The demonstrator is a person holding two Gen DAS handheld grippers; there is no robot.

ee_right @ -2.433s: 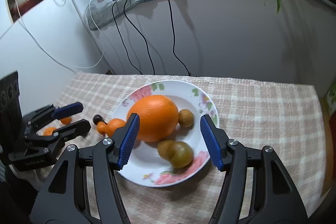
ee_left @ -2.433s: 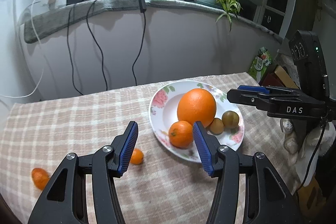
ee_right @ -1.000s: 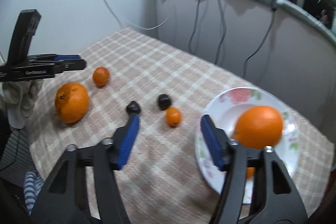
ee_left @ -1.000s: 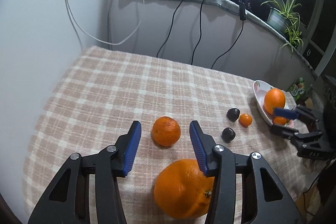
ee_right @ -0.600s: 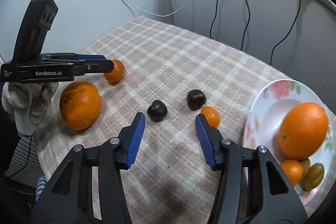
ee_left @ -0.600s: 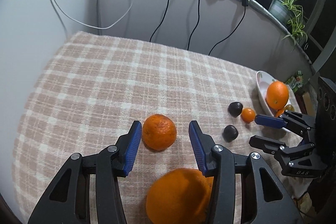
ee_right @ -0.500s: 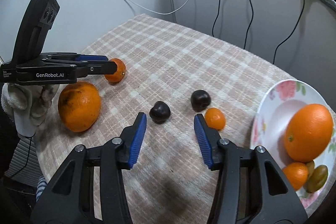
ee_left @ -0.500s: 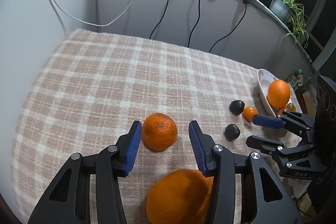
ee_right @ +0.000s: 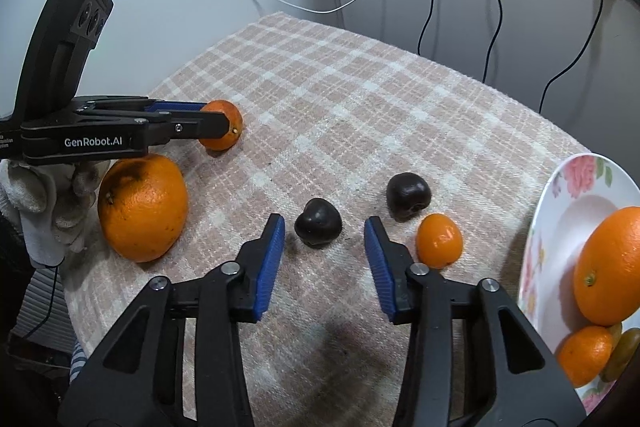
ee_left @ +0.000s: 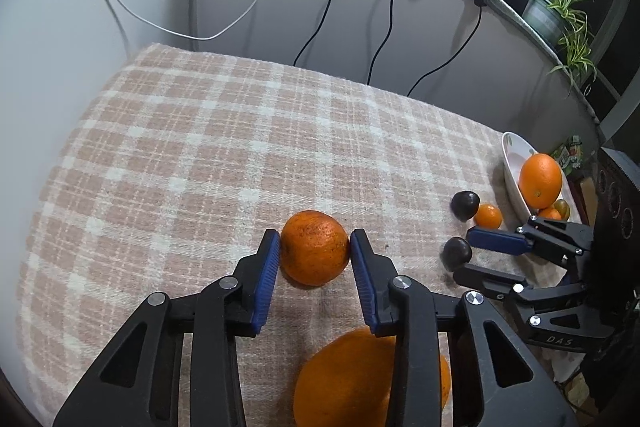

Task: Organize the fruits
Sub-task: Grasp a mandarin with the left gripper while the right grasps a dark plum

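My left gripper [ee_left: 314, 247] has its blue pads against both sides of a mandarin [ee_left: 315, 247] resting on the checked cloth; the same mandarin shows in the right wrist view [ee_right: 222, 131]. A large orange [ee_left: 368, 379] lies under that gripper, also seen from the right [ee_right: 142, 207]. My right gripper [ee_right: 324, 231] is open, its jaws astride a dark round fruit [ee_right: 318, 222]. A second dark fruit [ee_right: 408, 195] and a small kumquat [ee_right: 439, 241] lie to its right. The flowered plate [ee_right: 560, 195] holds a big orange [ee_right: 610, 265], a mandarin and green-brown fruits.
The table with its checked cloth [ee_left: 240, 155] stands against a grey wall with hanging cables [ee_left: 384, 11]. A ledge with a potted plant [ee_left: 560, 11] runs behind. The plate [ee_left: 512, 163] sits at the table's right edge.
My left gripper has closed in until its pads touch the mandarin. My right gripper has moved forward and down so the dark fruit sits between its open jaws.
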